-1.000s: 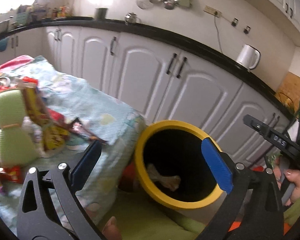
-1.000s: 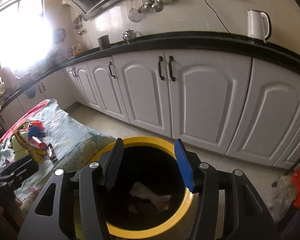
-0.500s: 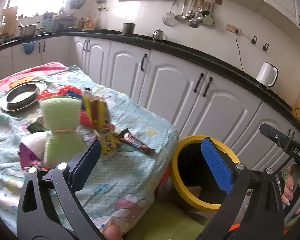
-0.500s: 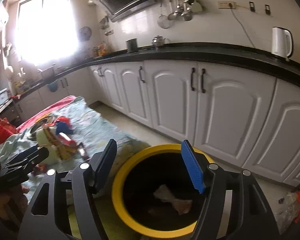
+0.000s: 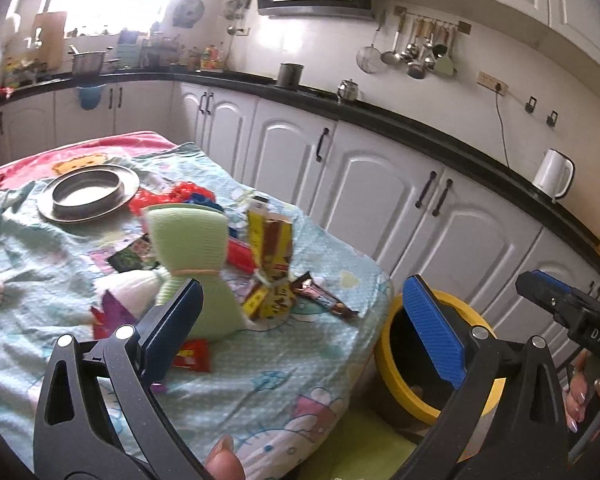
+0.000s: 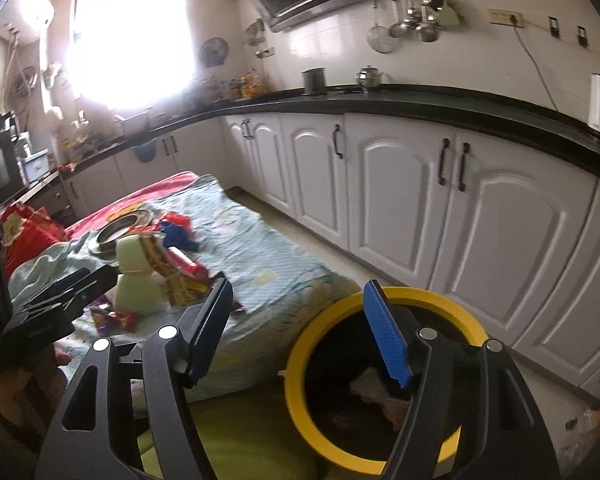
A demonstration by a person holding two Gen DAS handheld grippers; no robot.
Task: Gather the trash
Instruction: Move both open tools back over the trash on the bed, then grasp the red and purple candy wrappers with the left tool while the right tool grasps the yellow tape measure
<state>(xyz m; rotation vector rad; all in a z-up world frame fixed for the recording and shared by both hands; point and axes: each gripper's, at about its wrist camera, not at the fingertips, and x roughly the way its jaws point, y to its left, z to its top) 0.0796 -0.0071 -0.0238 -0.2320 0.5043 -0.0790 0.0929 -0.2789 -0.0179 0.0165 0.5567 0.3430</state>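
A yellow-rimmed black bin (image 5: 428, 396) stands on the floor at the table's right end; it also shows in the right wrist view (image 6: 320, 344), with crumpled paper (image 6: 374, 390) inside. Wrappers lie on the table: a green packet (image 5: 192, 256), a yellow-brown packet (image 5: 270, 264), a dark chocolate-bar wrapper (image 5: 324, 296) and a red wrapper (image 5: 192, 356). My left gripper (image 5: 300, 328) is open and empty over the table's near right corner. My right gripper (image 6: 300, 336) is open and empty above the bin's left rim.
The table has a light blue cartoon cloth (image 5: 260, 376). A metal plate (image 5: 88, 192) sits at the far left. White cabinets (image 5: 380, 200) under a black counter run behind. A white kettle (image 5: 552, 176) stands on the counter. Green clothing (image 6: 240, 440) is below.
My left gripper has swung from the bin toward the table, so the wrappers now fill its view. My right gripper has lifted and turned left from over the bin. Both stayed open.
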